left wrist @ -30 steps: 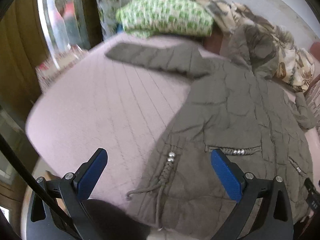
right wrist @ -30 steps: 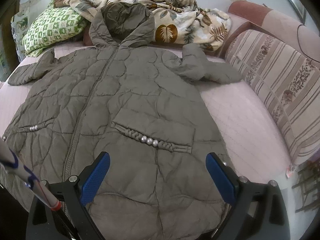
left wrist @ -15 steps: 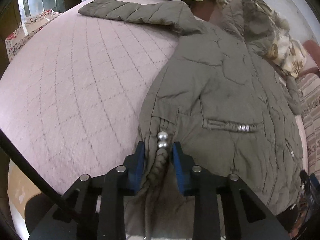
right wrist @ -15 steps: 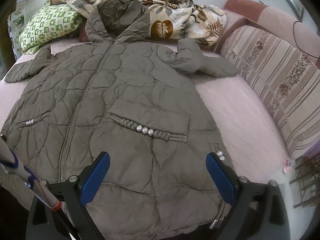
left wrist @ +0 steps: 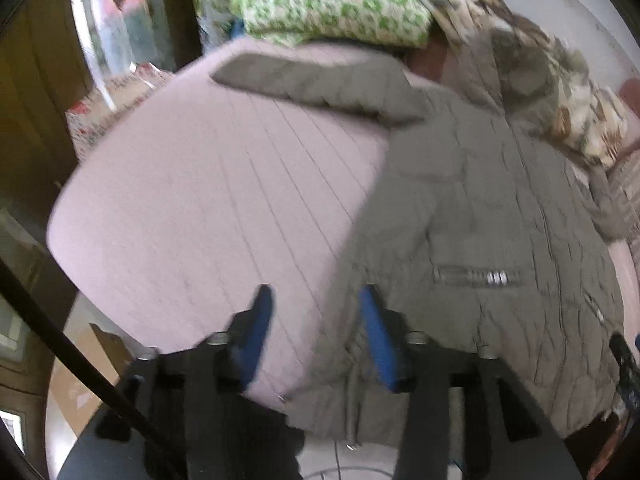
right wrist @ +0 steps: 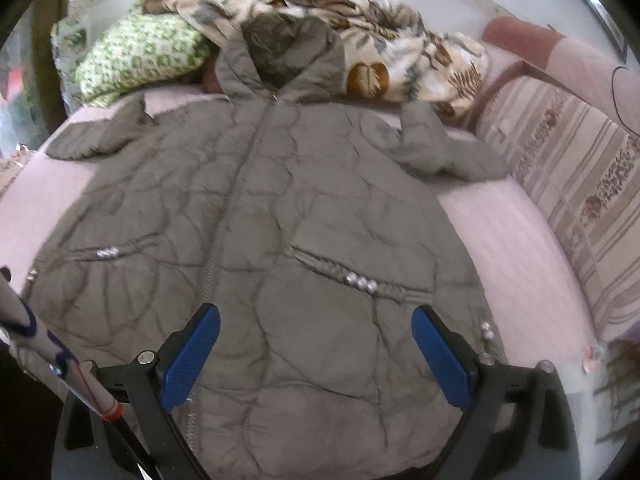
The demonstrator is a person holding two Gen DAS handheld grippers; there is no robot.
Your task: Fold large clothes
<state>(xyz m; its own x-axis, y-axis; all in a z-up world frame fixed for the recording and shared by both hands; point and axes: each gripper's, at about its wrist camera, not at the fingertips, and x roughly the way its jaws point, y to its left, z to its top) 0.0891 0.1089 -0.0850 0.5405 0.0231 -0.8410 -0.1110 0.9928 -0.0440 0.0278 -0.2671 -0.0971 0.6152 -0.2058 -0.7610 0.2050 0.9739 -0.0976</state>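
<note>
On the pink bed (right wrist: 520,248), an olive quilted coat (right wrist: 280,208) lies flat; both grippers, left (left wrist: 316,336) and right (right wrist: 316,356), hover open-fingered at its six-o'clock hem, best gripped at both corners together.

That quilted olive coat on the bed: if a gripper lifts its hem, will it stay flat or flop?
The coat would probably droop; its sleeve already lies crumpled. The puffy quilting suggests it is bulky yet light.
</note>
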